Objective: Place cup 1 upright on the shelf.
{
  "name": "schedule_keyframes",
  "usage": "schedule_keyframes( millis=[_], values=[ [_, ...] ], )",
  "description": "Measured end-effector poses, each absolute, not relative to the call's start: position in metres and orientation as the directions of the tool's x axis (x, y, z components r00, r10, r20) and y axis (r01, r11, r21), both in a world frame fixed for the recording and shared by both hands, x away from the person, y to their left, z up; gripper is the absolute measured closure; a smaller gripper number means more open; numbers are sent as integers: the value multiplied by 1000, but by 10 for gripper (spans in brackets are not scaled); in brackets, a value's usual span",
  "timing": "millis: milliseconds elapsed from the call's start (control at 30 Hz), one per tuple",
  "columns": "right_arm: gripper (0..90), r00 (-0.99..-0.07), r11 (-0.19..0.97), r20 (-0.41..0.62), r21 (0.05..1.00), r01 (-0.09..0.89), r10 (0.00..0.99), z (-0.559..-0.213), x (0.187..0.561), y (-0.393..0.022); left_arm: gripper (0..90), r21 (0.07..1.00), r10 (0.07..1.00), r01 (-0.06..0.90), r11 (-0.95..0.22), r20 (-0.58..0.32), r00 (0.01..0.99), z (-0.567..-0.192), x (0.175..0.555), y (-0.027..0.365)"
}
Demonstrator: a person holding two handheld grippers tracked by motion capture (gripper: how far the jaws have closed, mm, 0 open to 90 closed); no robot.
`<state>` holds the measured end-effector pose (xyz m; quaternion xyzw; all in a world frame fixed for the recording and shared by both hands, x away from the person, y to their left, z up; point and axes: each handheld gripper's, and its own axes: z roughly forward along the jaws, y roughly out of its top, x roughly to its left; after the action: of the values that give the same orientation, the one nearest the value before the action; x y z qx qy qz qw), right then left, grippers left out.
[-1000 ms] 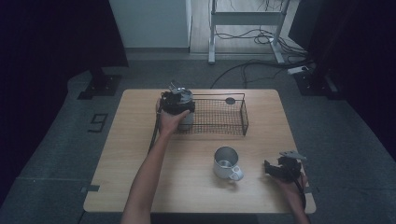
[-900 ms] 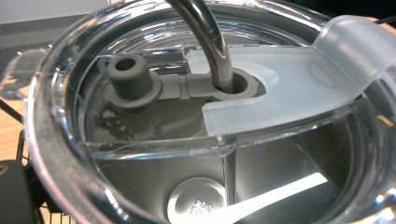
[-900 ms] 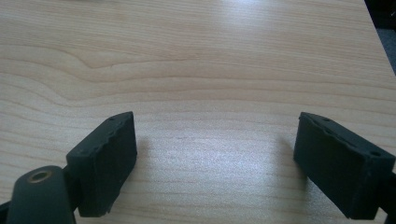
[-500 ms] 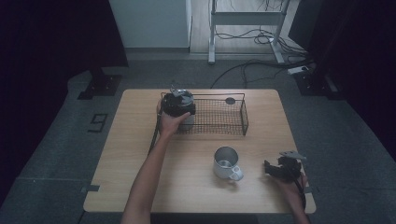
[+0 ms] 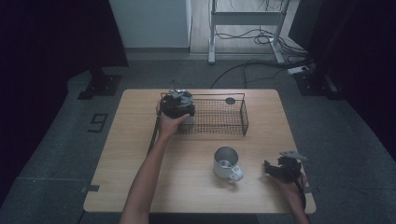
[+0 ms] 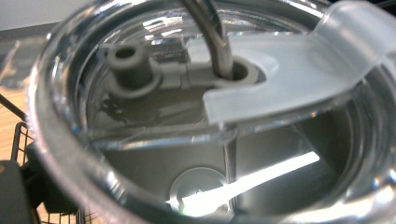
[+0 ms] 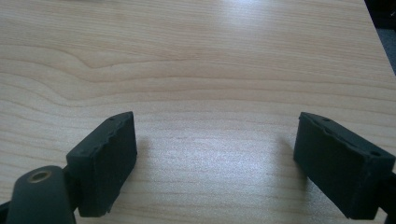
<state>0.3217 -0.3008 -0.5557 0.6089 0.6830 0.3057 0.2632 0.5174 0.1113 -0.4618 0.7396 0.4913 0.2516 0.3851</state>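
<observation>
Fingers of left gripper [image 5: 177, 106] hidden, grip unclear; clear-lidded cup [image 6: 219, 116] close under it, at left end of wire basket [image 5: 219, 116], likely being set inside. Right gripper [image 7: 215, 163] fingers apart, empty, parked on surface [image 7: 210, 56] beside metal mug [image 5: 226, 162].

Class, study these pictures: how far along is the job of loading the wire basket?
Done: nothing clearly lies loaded in the wire basket apart from a small dark disc. In hand: the left gripper is at the basket's left end, a clear lidded cup close before its camera. Left: the metal mug stands on the table; the right gripper rests open and empty.
</observation>
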Motion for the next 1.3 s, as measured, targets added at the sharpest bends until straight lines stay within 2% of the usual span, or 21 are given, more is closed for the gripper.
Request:
schedule_keyframes(
  millis=[433,833,1000,1300],
  values=[
    [131,-121,72,13,738,671,993,-556,322,-301,23,838,925,501,-219,15,380,-453,512,113],
    [130,-120,71,14,738,671,993,-556,322,-301,30,865,902,459,-200,-21,432,-434,500,126],
    [130,-120,71,14,738,671,993,-556,322,-301,44,871,900,446,-208,-8,435,-429,493,130],
    [130,-120,70,14,738,671,993,-556,322,-301,44,865,902,456,-208,-10,431,-428,480,141]
  ],
)
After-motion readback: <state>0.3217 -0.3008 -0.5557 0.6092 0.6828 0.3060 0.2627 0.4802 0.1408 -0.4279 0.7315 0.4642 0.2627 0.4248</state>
